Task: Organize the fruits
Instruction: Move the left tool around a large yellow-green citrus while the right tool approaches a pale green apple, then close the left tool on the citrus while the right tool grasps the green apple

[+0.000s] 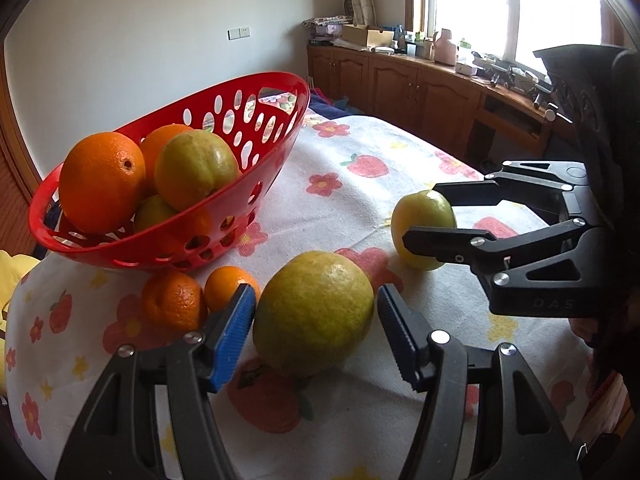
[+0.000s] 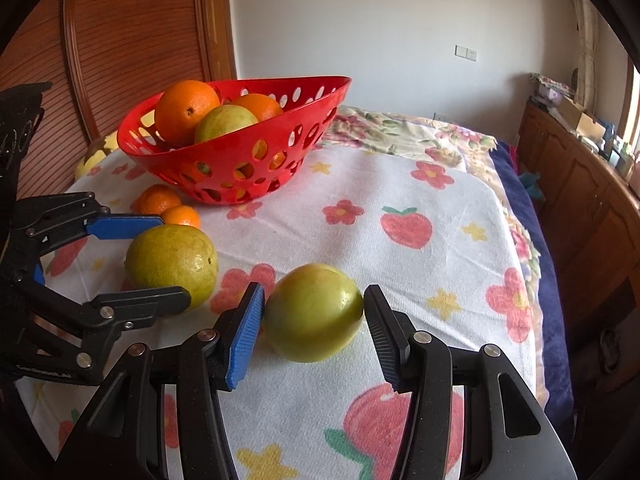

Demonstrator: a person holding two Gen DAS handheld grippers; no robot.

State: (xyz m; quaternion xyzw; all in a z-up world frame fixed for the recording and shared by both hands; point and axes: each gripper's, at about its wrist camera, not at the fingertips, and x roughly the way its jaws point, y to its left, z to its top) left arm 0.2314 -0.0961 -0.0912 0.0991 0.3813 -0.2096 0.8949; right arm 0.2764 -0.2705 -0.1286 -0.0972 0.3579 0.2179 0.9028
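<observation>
A red perforated basket (image 1: pixel 276 92) (image 2: pixel 320 92) holds oranges and green fruits. On the flowered cloth (image 1: pixel 360 200) lie two small tangerines (image 1: pixel 172 300) (image 2: pixel 160 200), a big green-yellow citrus (image 1: pixel 314 312) (image 2: pixel 172 260) and a green apple (image 1: pixel 416 216) (image 2: pixel 314 312). My left gripper (image 1: pixel 316 312) (image 2: pixel 160 260) is open with its fingers on either side of the citrus. My right gripper (image 2: pixel 314 316) (image 1: pixel 428 216) is open with its fingers on either side of the apple; both fruits rest on the cloth.
A wooden cabinet (image 1: pixel 420 88) with clutter runs under the window at the right. A louvred wooden door (image 2: pixel 120 40) stands behind the basket. The cloth ends at a dark blue blanket edge (image 2: pixel 532 240) on the right.
</observation>
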